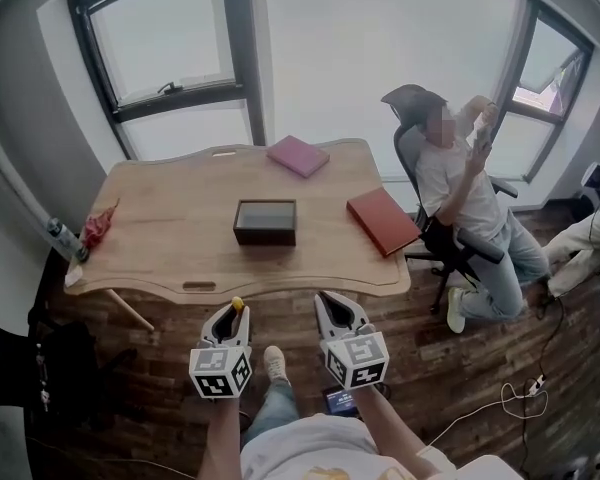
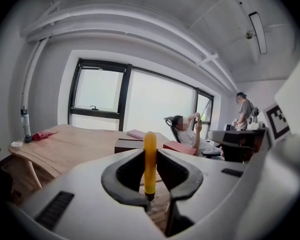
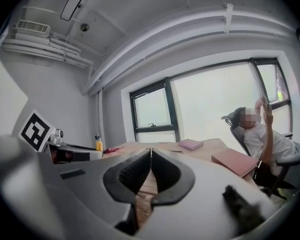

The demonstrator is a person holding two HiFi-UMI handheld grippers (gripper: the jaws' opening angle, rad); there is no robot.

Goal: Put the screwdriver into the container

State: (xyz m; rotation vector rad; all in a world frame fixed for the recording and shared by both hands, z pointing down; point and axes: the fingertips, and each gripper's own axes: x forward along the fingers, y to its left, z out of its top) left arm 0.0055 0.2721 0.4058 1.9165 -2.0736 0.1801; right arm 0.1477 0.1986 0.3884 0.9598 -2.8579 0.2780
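Note:
My left gripper (image 1: 236, 313) is shut on a yellow-handled screwdriver (image 2: 149, 160), whose handle stands up between the jaws and shows as a yellow tip (image 1: 237, 305) in the head view. A dark open box, the container (image 1: 265, 221), sits in the middle of the wooden table (image 1: 170, 248), well beyond both grippers. My right gripper (image 1: 330, 301) is shut with nothing in it, its jaw tips (image 3: 150, 151) meeting. Both grippers hover just short of the table's near edge.
A pink book (image 1: 298, 155) lies at the table's far side and a red book (image 1: 382, 220) at its right end. A bottle (image 1: 65, 238) and a red cloth (image 1: 98, 226) sit at the left end. A seated person (image 1: 470, 198) is right of the table.

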